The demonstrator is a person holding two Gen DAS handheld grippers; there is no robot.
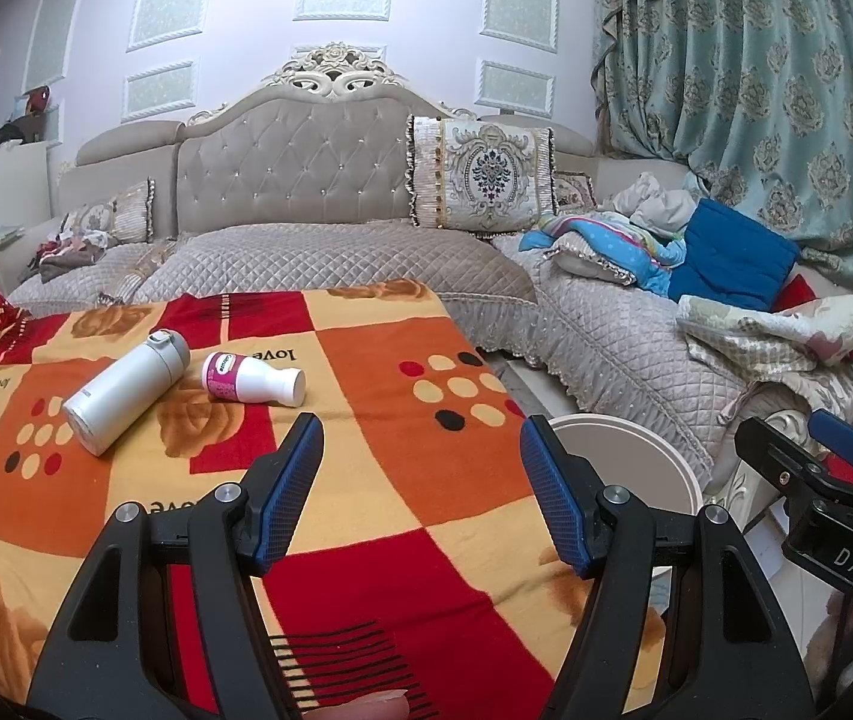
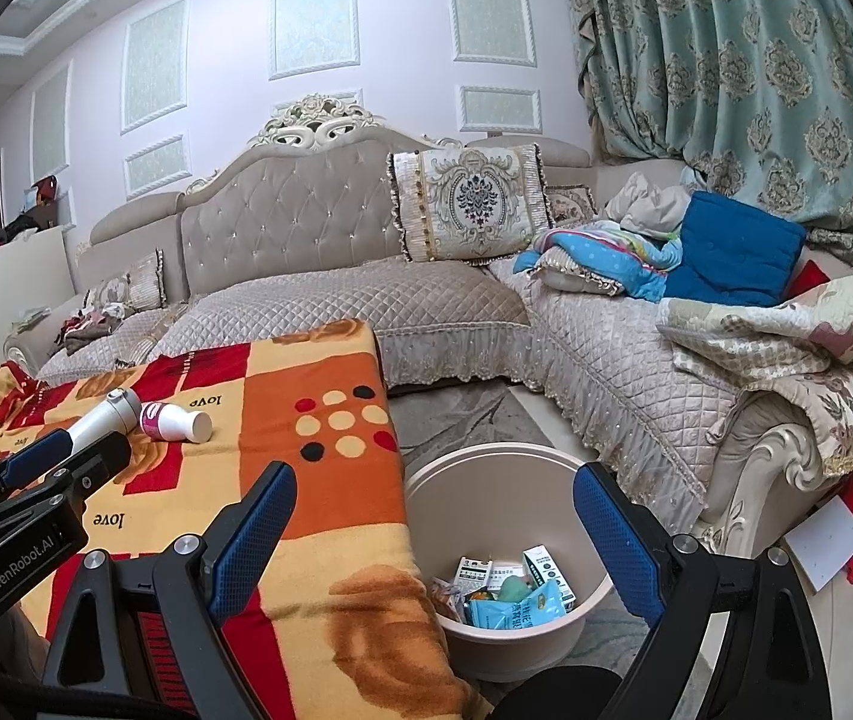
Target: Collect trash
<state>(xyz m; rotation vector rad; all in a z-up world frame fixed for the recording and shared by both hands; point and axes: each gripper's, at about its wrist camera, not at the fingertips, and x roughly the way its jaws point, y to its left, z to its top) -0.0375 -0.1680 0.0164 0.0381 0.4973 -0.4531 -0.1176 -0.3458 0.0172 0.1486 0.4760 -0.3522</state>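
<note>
One big grey tufted sofa fills the back of the room, wrapping round the corner, with one patterned curtain hanging at the right. In front, one tabletop under a red, orange and yellow checked blanket. Beside its right edge, down on the floor, sits one cream round bin — inside it a small heap of trash: cartons and packets, at least four pieces, the exact number hard to tell.

On the blanket, two containers lie on their sides, just beside each other: one white flask and one white bottle with a pink label, cap pointing right.

Two claws in play. The left claw hovers above the blanket with its blue pads wide apart, nothing between them. The right claw hangs over the bin — also spread wide and empty. On the sofa, one large ornate cushion stands upright.
</note>
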